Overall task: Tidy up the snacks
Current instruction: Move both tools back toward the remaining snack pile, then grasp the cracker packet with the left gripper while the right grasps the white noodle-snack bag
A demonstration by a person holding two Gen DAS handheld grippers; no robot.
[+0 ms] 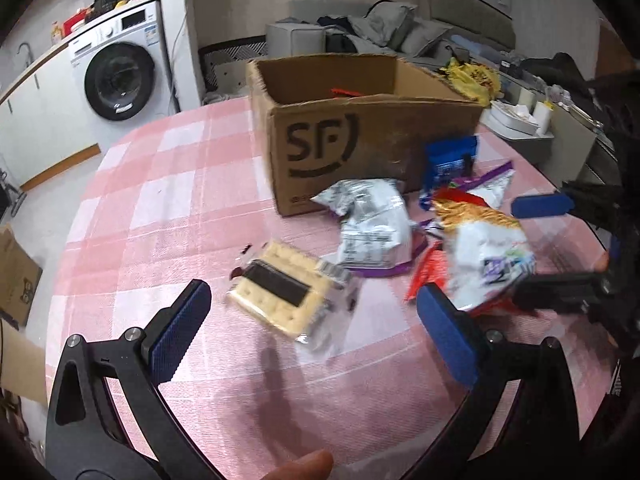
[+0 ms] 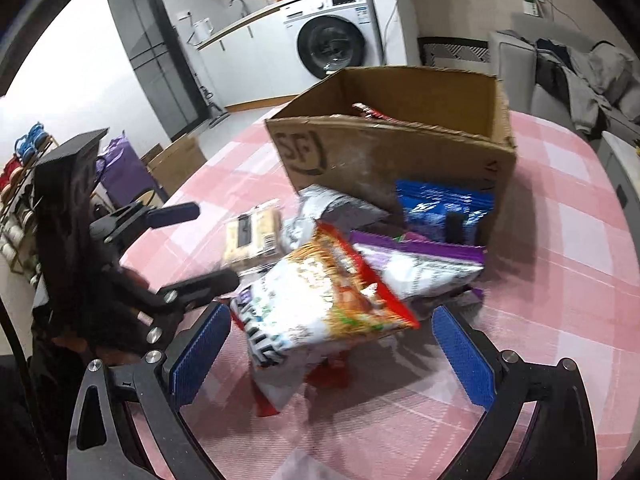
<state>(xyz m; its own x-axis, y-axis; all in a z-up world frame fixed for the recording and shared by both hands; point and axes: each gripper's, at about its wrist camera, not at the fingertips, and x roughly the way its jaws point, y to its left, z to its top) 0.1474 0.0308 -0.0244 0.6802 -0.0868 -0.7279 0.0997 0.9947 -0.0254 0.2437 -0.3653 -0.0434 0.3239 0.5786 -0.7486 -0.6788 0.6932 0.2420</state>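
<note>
Snacks (image 2: 320, 300) beside cardboard box (image 2: 400, 152), perhaps touching; both grippers (image 1: 314, 320) (image 2: 332, 352) agape

Even indoor light, motion-blurred snacks (fisheye edges dark, curved).

Both wrist views look down close — sharing cardboard box (image 1: 360, 136).

We see snack packets (image 2: 320, 300) heaped on the pink checked cloth beside our open cardboard box (image 1: 360, 136). A cracker pack (image 1: 286, 294) lies apart, flat.
</note>
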